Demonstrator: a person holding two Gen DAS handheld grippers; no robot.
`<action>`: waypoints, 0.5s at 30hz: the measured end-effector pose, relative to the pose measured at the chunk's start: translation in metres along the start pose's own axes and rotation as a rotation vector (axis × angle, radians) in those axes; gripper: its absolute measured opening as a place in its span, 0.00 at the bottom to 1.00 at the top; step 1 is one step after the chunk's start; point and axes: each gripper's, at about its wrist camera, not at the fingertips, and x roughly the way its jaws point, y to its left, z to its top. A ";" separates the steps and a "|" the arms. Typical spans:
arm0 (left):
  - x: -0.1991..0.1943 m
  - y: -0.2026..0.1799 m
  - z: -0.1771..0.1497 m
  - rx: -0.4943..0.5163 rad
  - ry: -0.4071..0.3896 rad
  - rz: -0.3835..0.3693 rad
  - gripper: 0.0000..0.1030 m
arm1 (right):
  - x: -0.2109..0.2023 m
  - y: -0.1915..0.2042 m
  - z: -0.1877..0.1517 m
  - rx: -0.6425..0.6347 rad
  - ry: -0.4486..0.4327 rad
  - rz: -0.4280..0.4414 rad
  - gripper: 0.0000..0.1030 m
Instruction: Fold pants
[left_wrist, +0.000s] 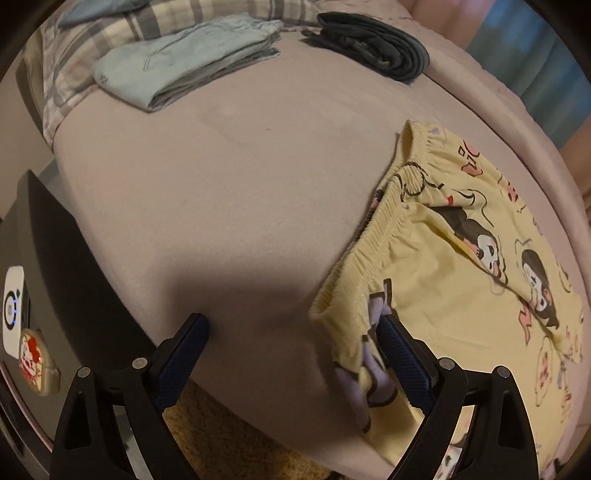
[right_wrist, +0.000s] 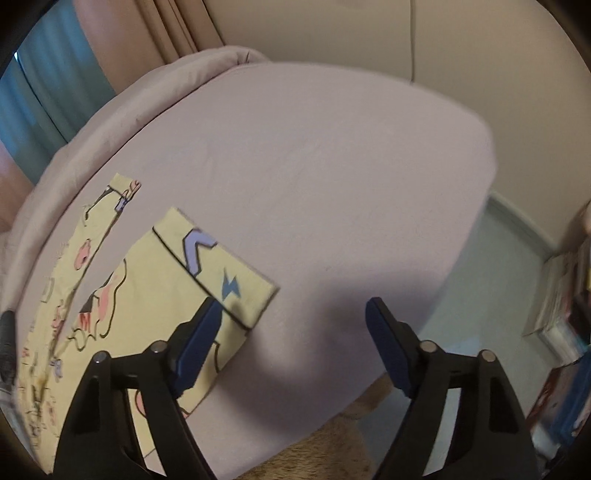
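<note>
Pink bed (left_wrist: 229, 192) bears flat yellow cartoon-print pants (left_wrist: 461, 266); left gripper (left_wrist: 293, 332) and right gripper (right_wrist: 291, 314) fingers spread apart.

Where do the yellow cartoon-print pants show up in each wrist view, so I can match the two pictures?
Left wrist: the yellow pants fill the right side, elastic waistband toward the centre, beside the open left gripper.
Right wrist: the yellow pants lie at lower left, leg hems toward the centre, by the open right gripper.
Shared landmark: the mauve bedsheet under the pants.
</note>
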 end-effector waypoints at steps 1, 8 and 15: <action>0.001 -0.002 0.000 0.001 -0.001 0.000 0.89 | 0.004 0.003 -0.001 0.001 0.001 0.004 0.73; -0.018 0.002 -0.015 0.004 -0.022 -0.077 0.49 | 0.008 0.020 -0.003 -0.077 -0.056 0.043 0.31; -0.034 0.010 -0.013 -0.075 0.011 -0.264 0.06 | -0.007 0.021 0.004 -0.015 -0.130 0.087 0.05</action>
